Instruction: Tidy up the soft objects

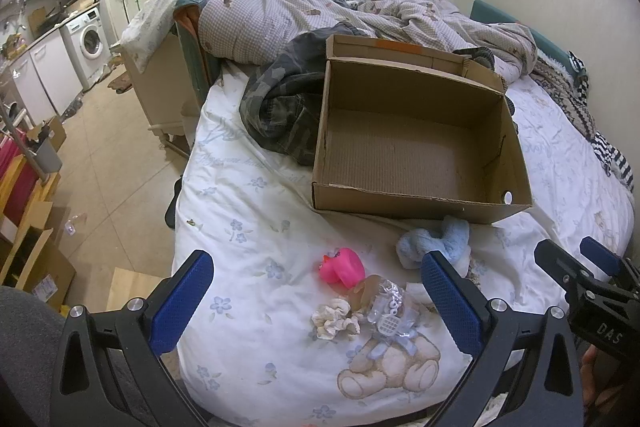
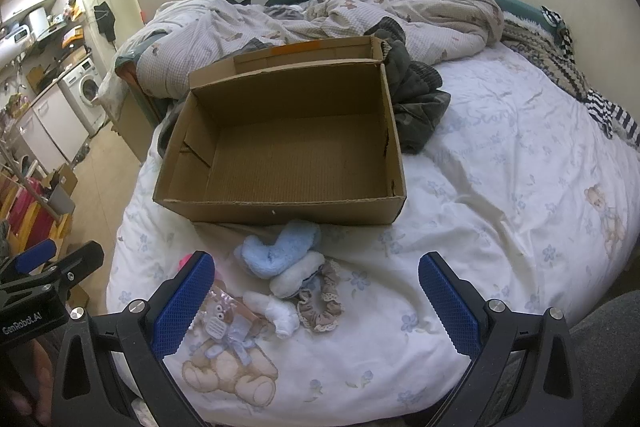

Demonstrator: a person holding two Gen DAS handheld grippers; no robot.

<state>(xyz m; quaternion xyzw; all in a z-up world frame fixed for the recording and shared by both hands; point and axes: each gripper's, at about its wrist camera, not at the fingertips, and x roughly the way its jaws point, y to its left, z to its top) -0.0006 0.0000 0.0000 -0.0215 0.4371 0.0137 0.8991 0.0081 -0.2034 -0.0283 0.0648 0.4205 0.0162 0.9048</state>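
Observation:
An empty brown cardboard box [image 1: 420,147] [image 2: 288,147] stands open on the bed. In front of it lies a small heap of soft things: a fluffy light-blue plush [image 1: 436,245] [image 2: 276,247], a white plush [image 2: 298,277], a brown lace scrunchie [image 2: 320,303], a pink toy [image 1: 342,267], a cream scrunchie [image 1: 334,321] and a clear plastic packet [image 1: 386,301] [image 2: 220,315]. My left gripper [image 1: 320,297] hovers open over the pink toy and cream scrunchie, holding nothing. My right gripper [image 2: 316,297] hovers open over the plush heap, also holding nothing.
White flowered bedsheet [image 2: 500,207] covers the bed. A camouflage garment [image 1: 280,107] [image 2: 420,99] lies against the box. A crumpled duvet [image 1: 280,11] fills the far end, striped knitwear [image 2: 580,87] the right. Floor with cardboard boxes [image 1: 36,247] and a washing machine [image 1: 90,41] lies left.

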